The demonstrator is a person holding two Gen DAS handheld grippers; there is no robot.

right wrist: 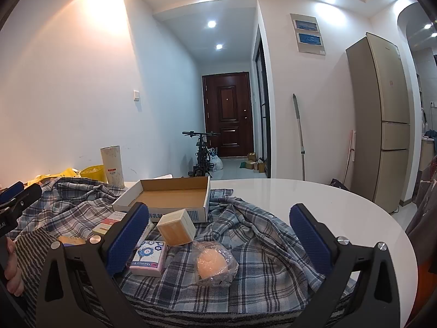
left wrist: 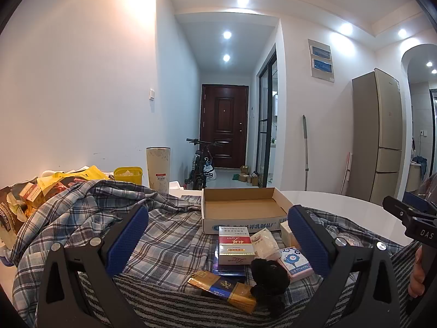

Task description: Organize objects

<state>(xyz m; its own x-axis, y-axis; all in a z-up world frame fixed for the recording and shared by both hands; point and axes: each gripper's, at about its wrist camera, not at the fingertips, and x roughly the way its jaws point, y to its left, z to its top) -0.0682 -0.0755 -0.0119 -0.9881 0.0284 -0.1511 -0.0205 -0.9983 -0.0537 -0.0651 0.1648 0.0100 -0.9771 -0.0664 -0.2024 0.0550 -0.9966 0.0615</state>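
An empty shallow cardboard box [left wrist: 243,210] [right wrist: 169,198] rests on a plaid shirt [left wrist: 109,218] [right wrist: 259,235] spread over the white table. In front of it lie a red-and-white carton [left wrist: 235,248], a blue-and-gold carton [left wrist: 224,291], a black fuzzy thing [left wrist: 269,276], a white packet [left wrist: 265,242], a pink tissue pack [left wrist: 296,263] [right wrist: 149,258], a small tan box [right wrist: 176,227] and a bagged peach ball [right wrist: 214,263]. My left gripper [left wrist: 218,237] hovers open above the cartons. My right gripper [right wrist: 218,235] hovers open above the ball and tissue pack. Neither touches anything.
A tall cream cylinder [left wrist: 158,169] [right wrist: 112,165], a yellow tub [left wrist: 127,175] and bags with snack packs [left wrist: 30,196] crowd the table's far left. Bare white table [right wrist: 314,194] shows to the right. A fridge [right wrist: 382,120], mop and bicycle [left wrist: 202,164] stand behind.
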